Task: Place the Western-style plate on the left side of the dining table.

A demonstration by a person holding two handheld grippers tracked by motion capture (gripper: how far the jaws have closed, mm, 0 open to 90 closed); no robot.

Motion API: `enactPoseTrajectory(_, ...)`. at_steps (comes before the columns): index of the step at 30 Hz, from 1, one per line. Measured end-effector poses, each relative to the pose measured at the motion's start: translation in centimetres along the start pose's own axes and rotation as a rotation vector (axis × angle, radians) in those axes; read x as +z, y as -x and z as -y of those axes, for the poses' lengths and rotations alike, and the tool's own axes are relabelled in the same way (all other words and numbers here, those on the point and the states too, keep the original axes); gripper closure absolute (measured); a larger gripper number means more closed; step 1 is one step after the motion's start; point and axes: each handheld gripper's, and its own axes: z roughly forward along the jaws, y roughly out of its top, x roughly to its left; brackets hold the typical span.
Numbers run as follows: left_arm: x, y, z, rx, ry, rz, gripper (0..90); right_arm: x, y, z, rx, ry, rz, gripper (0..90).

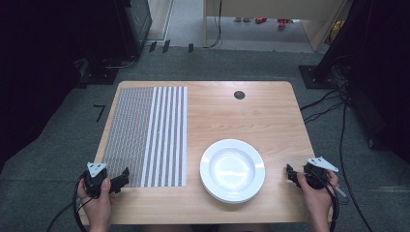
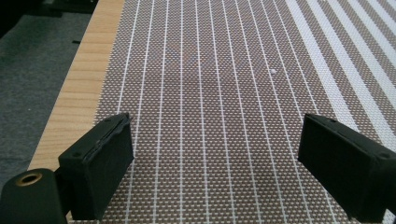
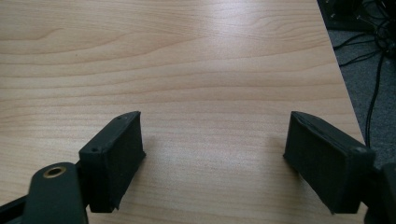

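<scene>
Black tongs (image 1: 124,177), grey three-cornered plates, trailing black cables.

The white plate (image 1: 232,170) sits between the left hand-held gripper (image 1: 123,177), over the striped placemat (image 1: 145,135), and the right hand-held gripper (image 1: 290,174).

lab-like room: grey carpet (image 1: 270,60), floor cables (image 1: 321,104), equipment stands (image 1: 316,76)

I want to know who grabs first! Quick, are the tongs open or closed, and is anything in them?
Left tongs: open, holding nothing, over the mat.
Right tongs: open, holding nothing, over the table.
</scene>
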Motion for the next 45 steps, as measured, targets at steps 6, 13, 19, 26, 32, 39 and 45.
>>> enactPoseTrajectory(6,-0.2,0.9,-0.4,0.005,0.002,-0.006,10.3,0.2,0.1,-0.1,0.004,-0.006,0.007,14.2)
enactPoseTrajectory(13,-0.6,3.1,-2.0,0.032,0.022,0.04,9.2,0.2,0.0,-0.1,0.01,-0.009,0.01,13.6)
enactPoseTrajectory(19,-0.6,4.1,-2.9,0.033,0.03,0.062,9.2,0.2,0.1,-0.1,0.01,-0.01,0.01,12.5)
enactPoseTrajectory(26,-0.4,6.0,-4.4,0.035,0.055,0.096,9.2,0.2,0.1,-0.2,0.009,-0.011,0.01,12.1)
enactPoseTrajectory(32,0.3,8.4,-5.3,0.054,0.059,0.143,9.2,0.2,0.1,-0.2,0.008,-0.011,0.01,12.1)
enactPoseTrajectory(39,0.9,10.0,-5.3,0.08,0.06,0.196,9.2,0.2,0.1,-0.2,0.009,-0.011,0.009,12.1)
enactPoseTrajectory(45,1.2,10.9,-5.0,0.071,0.049,0.251,9.3,0.3,0.1,-0.2,0.007,-0.012,0.009,11.7)
